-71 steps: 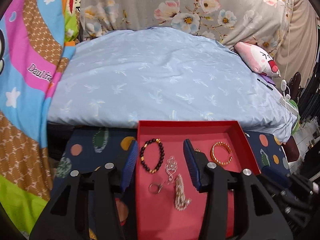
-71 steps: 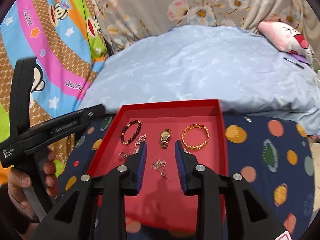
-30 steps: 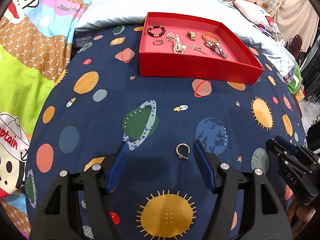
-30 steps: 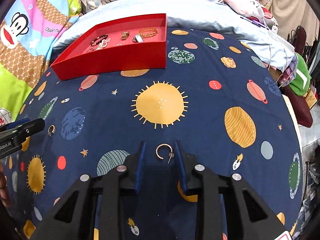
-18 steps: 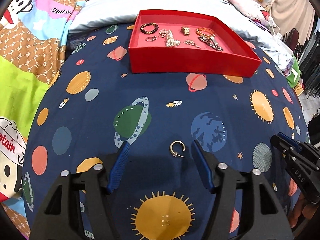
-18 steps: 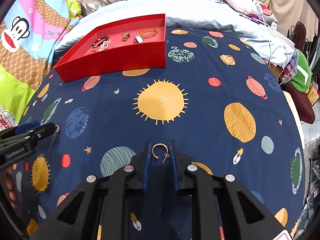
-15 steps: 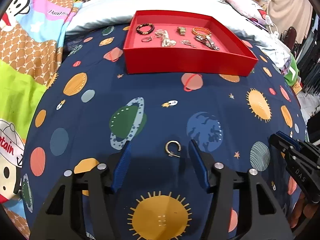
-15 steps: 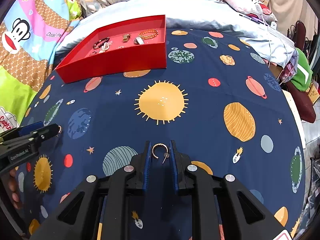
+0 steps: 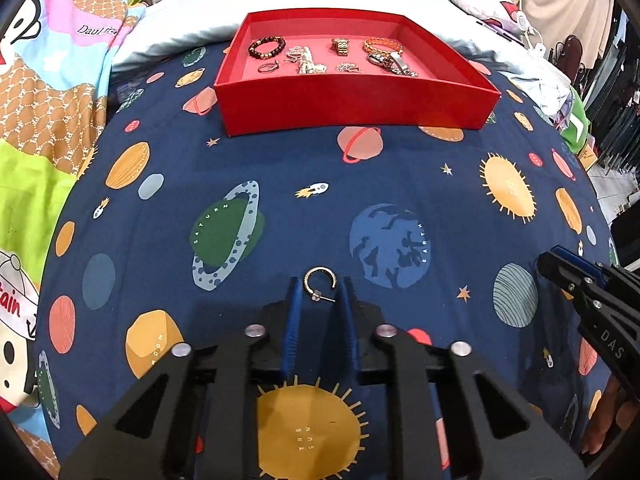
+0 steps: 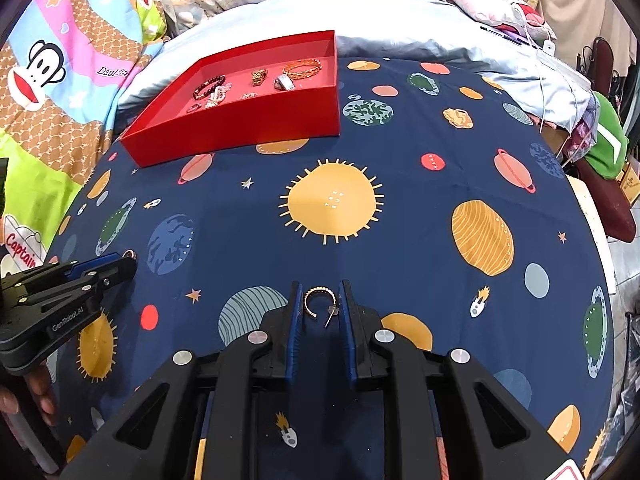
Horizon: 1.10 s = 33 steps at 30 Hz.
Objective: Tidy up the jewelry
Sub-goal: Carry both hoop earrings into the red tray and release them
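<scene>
The left tongs point(image 9: 320, 300) point down at the planet-print bedsheet point(image 9: 280, 160), well in front of the red box point(image 9: 352, 104) and near its left half. Their jaws have just been closing, and the blue pads now sit against the sides of a hoop earring point(image 9: 320, 269), whose top arc pokes out beyond the tips. Whether the earring is off the sheet cannot be told. In the right wrist view, those tips hide all but a sliver of it.

Inside the box, a dark beaded bracelet point(image 9: 267, 47) lies at the far left and a gold bangle point(image 9: 382, 44) at the far right. The small pieces between them are too tangled to name.

The right tongs point(image 10: 320, 304), in front of the box's right corner, are closed on a second hoop earring point(image 10: 319, 289). The fingers point(image 10: 40, 392) holding the left tongs are cut off at the frame edge.
</scene>
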Motion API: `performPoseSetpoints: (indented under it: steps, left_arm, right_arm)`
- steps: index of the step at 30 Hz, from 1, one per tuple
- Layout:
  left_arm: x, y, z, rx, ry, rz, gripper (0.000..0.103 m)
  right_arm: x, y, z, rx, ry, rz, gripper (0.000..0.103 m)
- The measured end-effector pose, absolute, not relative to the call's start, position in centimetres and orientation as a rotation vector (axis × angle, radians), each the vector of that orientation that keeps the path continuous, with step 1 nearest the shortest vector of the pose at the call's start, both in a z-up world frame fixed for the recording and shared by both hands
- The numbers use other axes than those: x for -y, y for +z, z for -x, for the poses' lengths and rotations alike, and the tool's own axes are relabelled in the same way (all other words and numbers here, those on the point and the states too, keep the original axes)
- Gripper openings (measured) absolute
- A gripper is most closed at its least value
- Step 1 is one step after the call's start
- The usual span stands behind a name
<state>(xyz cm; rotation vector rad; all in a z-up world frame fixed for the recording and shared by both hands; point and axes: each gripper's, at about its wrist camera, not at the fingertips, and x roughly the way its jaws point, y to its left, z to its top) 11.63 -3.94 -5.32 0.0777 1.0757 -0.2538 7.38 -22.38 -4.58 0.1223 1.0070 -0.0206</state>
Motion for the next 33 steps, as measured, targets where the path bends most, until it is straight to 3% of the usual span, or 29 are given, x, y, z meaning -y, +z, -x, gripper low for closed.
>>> performPoseSetpoints:
  steps: [16, 33]
  left_arm:
    - [3.2, -3.7, -10.8, -1.061, -0.310, -0.015, 0.014]
    - [0.5, 4.8, -10.6, -0.904, -0.329, 0.074, 0.014]
  right_arm:
    - [22.1, -3.1, -7.0, -0.979, -0.004, -0.133, 0.016]
    - [21.2, 4.5, -7.3, -0.823, 0.094, -0.160, 0.016]
